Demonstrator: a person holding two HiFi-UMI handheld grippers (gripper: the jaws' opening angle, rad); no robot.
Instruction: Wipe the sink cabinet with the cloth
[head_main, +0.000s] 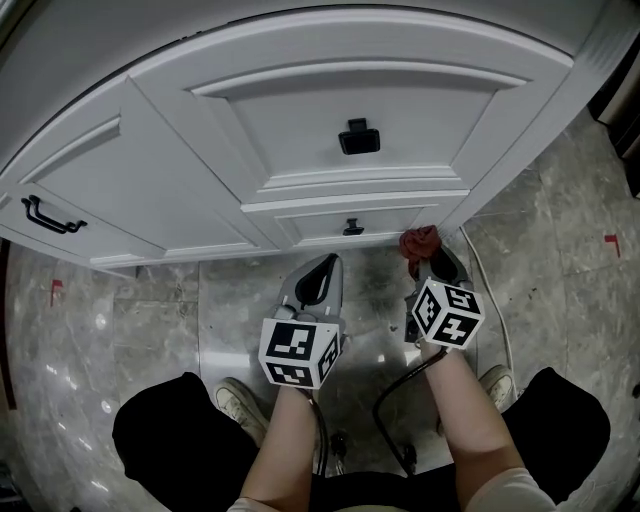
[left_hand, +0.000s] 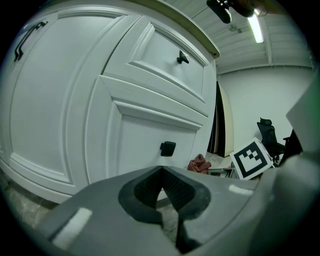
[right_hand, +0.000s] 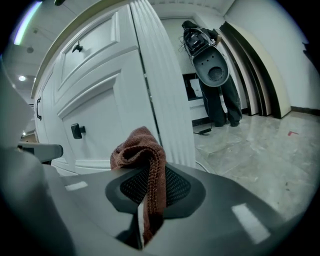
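The white sink cabinet (head_main: 330, 120) fills the top of the head view, with a black knob (head_main: 359, 137) on its middle drawer and a smaller knob (head_main: 352, 228) on the panel below. My right gripper (head_main: 430, 262) is shut on a reddish-brown cloth (head_main: 419, 243), bunched at the jaw tips close to the cabinet's lower right corner. In the right gripper view the cloth (right_hand: 142, 152) hangs down between the closed jaws. My left gripper (head_main: 322, 277) is shut and holds nothing, low before the cabinet's base; the lower knob (left_hand: 167, 148) shows ahead of it.
A black bar handle (head_main: 50, 217) sits on the left door. Grey marble floor (head_main: 560, 270) spreads around the cabinet. A white cable (head_main: 497, 300) runs along the floor at right. A person (right_hand: 215, 75) stands far back by dark leaning boards (right_hand: 260, 65). My shoes (head_main: 238, 405) flank the grippers.
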